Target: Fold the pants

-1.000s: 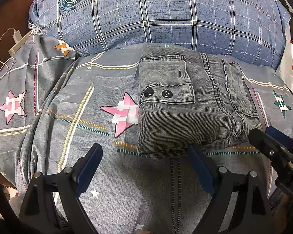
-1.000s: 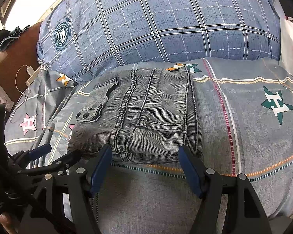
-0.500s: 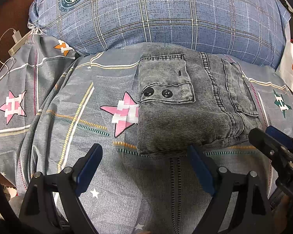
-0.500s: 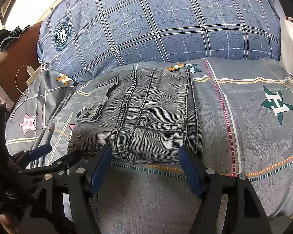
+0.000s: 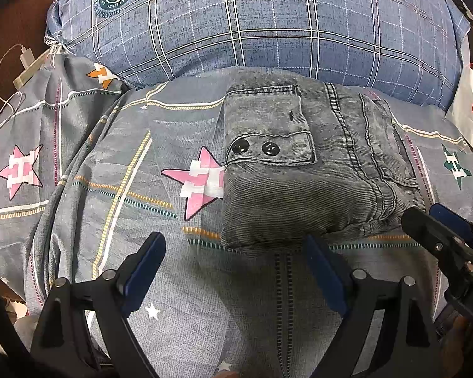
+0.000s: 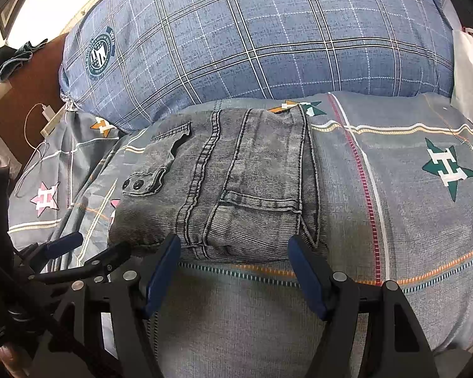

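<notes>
Grey washed denim pants lie folded into a compact rectangle on the star-patterned bedspread, a flap pocket with two black buttons facing up. My left gripper hovers open just short of the bundle's near edge, nothing between its blue pads. The same pants fill the middle of the right wrist view. My right gripper is open too, its fingers straddling the near edge of the fold without pressing it. The right gripper's tips show at the left view's right edge.
A large blue plaid pillow lies right behind the pants. A white paper bag stands at the far right. A white charger and cable rest on the brown wooden surface at the left, near a dark cloth.
</notes>
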Demonstrator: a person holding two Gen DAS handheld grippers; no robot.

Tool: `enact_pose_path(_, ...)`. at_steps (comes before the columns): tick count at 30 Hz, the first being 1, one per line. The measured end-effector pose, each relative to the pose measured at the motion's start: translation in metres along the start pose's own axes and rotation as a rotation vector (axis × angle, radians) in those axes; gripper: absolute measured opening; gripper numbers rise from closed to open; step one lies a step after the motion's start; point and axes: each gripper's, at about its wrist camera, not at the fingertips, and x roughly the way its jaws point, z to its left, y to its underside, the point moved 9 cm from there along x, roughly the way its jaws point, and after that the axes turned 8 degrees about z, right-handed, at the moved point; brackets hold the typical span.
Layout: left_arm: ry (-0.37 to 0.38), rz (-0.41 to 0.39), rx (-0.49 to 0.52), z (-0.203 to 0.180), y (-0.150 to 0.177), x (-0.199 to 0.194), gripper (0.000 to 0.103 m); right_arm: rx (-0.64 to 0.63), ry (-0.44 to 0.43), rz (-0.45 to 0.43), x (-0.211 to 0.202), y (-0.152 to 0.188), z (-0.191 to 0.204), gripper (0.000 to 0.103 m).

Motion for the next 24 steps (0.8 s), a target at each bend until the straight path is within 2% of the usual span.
enact_pose_path(24,-0.008,-0.007,0.01,0.0007,-0.0005,-0.0015,0.088,-0.003,-0.001,0.002,0.0005,-0.0002,-0.0003,0.075)
